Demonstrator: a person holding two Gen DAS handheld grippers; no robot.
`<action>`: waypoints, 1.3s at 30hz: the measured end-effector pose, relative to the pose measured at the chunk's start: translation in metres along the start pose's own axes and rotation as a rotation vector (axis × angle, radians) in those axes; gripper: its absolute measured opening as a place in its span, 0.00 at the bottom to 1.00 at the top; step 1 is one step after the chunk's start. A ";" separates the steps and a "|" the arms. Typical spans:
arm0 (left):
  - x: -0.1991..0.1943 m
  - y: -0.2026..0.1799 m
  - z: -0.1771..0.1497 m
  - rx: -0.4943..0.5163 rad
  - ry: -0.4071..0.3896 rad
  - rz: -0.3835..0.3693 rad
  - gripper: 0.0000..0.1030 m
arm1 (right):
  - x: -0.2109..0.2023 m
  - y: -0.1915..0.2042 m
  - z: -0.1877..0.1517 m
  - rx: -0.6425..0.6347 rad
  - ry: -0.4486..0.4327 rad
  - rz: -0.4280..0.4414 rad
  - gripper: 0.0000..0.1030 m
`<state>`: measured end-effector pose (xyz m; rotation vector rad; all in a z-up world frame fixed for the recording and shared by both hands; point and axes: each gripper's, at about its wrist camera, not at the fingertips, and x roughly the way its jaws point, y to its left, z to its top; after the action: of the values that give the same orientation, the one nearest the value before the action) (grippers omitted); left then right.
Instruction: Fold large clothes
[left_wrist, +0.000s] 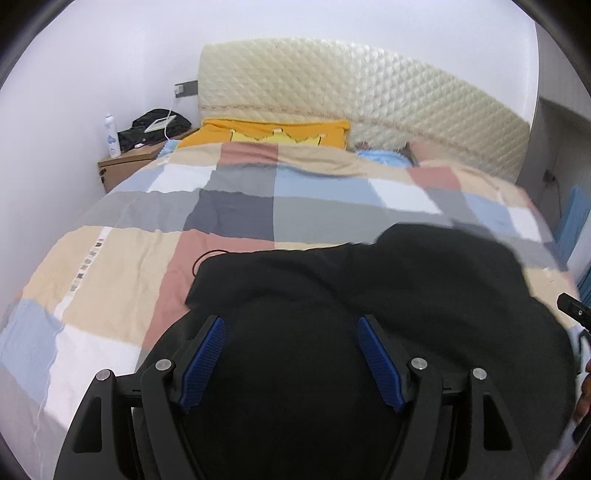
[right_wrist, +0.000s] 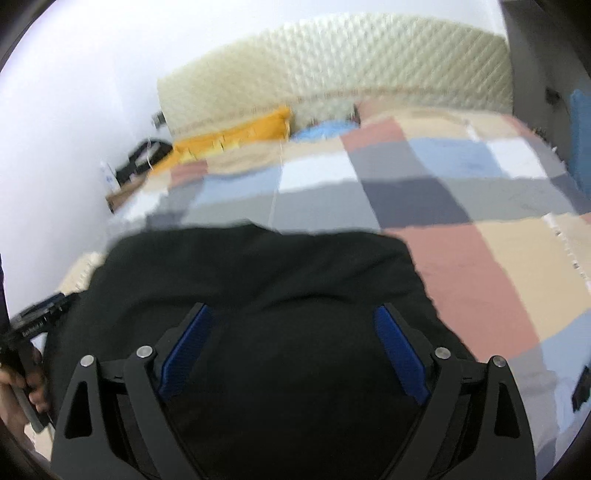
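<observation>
Your left gripper (left_wrist: 291, 325) has its two blue ribbed pads spread wide apart, hovering over the black fabric garment (left_wrist: 369, 295) with nothing pinched between them. That garment lies bunched on the near part of the bed, on top of the patchwork bedspread of beige, pink, grey, blue and white squares (left_wrist: 236, 192); in your left wrist view its left edge is straight and falls close beside a thin black cord loop (left_wrist: 207, 258) that lies on a pink square. Your right gripper (right_wrist: 293, 314) is likewise parted, blue pads well apart, and it hangs over the same black garment (right_wrist: 258, 273), gripping none of it. The right wrist view is smeared by motion blur, so fine folds in the cloth cannot be made out there. At the left edge of that view you can see your own hand (right_wrist: 22, 384) wrapped round the black handle of the other gripper. Beyond the garment, at the head of the bed, a cream quilted headboard (left_wrist: 351, 85) stands against the white wall, with a yellow-orange pillow (left_wrist: 273, 134) and a light blue pillow (left_wrist: 384, 155) in front of it. Beside the bed sits a wooden nightstand (left_wrist: 125, 162) bearing a white spray bottle (left_wrist: 112, 136) and a heap of black things (left_wrist: 155, 127).
</observation>
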<state>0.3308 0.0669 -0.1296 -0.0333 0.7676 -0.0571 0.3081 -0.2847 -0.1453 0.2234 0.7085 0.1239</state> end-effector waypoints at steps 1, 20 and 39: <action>-0.013 -0.004 0.001 0.002 -0.010 -0.012 0.71 | -0.014 0.006 0.003 -0.009 -0.026 0.007 0.88; -0.313 -0.075 0.034 0.149 -0.312 -0.006 0.76 | -0.306 0.098 0.032 -0.123 -0.440 0.085 1.00; -0.441 -0.115 -0.025 0.158 -0.460 -0.114 0.80 | -0.419 0.136 -0.032 -0.183 -0.581 0.103 1.00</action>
<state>-0.0078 -0.0202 0.1641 0.0588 0.2996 -0.2111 -0.0335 -0.2268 0.1285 0.1107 0.1060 0.2104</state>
